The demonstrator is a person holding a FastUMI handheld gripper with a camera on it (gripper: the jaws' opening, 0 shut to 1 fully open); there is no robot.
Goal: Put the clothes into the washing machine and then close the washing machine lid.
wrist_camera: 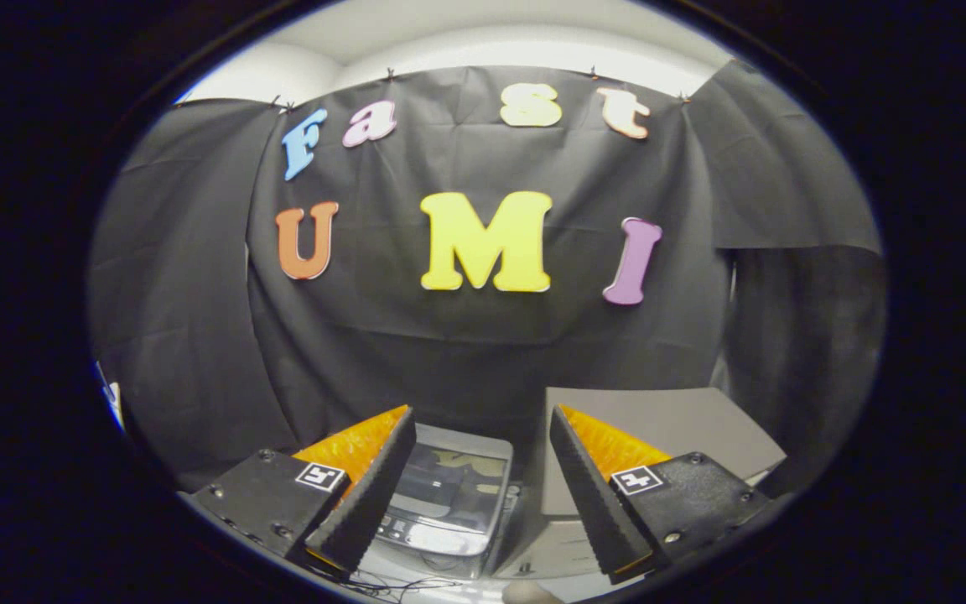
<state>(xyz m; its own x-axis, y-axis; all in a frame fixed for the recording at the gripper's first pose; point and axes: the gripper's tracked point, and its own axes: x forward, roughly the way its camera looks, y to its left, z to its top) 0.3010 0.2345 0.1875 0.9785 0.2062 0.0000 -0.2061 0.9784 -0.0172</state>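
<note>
In the lower left of the frame, the gripper's [475,478] left finger [363,495] rose from its dark mounting block, which carried a small square black-and-white marker [320,476] on its upper face. The fingers were spread wide apart, with nothing held between them and nothing touching their ridged inner faces.

In the lower middle of the frame, seen through the gap between the fingers and just beyond them, sat the small grey toy-sized washing machine with a glossy dark top lid [448,497]. Its lid lay flat and closed, reflecting the booth above it, and a strip of small buttons ran along the near edge. The machine stood closer to the left finger, whose tip overlapped its left side in the picture. Thin dark cables [395,585] trailed across the pale surface [571,590] in front of the machine, at the bottom of the frame.

To the right of the machine, behind the right finger [588,495], stood a plain grey rectangular box with a flat top [659,419], just beside the machine and reaching toward the lower right of the frame. The right finger's block bore a matching square marker [636,480].

Black cloth [466,361] hung as a wall behind everything, across the whole middle of the frame. No clothes could be made out.
</note>
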